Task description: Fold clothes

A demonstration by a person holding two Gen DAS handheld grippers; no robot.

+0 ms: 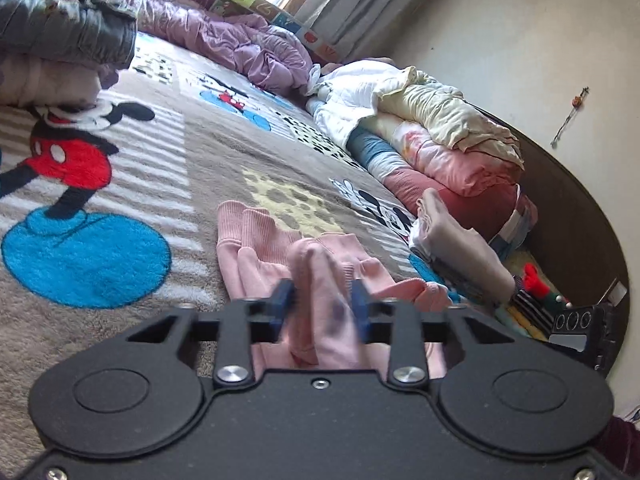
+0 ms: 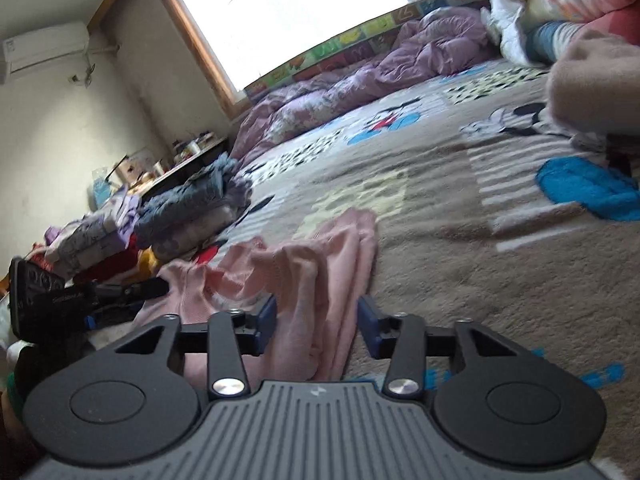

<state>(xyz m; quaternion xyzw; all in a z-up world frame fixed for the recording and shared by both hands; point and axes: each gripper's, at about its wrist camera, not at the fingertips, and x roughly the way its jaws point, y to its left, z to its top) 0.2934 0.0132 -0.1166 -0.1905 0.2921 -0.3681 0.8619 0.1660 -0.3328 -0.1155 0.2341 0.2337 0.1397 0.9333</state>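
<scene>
A pink knit garment (image 1: 276, 248) lies crumpled on the Mickey Mouse blanket (image 1: 168, 152). My left gripper (image 1: 322, 304) has its blue fingers (image 1: 283, 300) pressed on a bunched fold of the pink cloth, which rises between them. In the right wrist view the same pink garment (image 2: 304, 256) lies ahead, and my right gripper (image 2: 318, 320) stands partly open with a hanging edge of the pink cloth between its blue fingers (image 2: 266, 318); the right finger is clear of the cloth. The left gripper's body (image 2: 48, 300) shows at the left.
A folded stack of beige clothes (image 1: 460, 252) lies right of the garment. A heap of bedding (image 1: 432, 136) lies along the dark bed edge. A purple quilt (image 2: 360, 76) lies under the window. Folded piles (image 2: 180, 212) stand at the left.
</scene>
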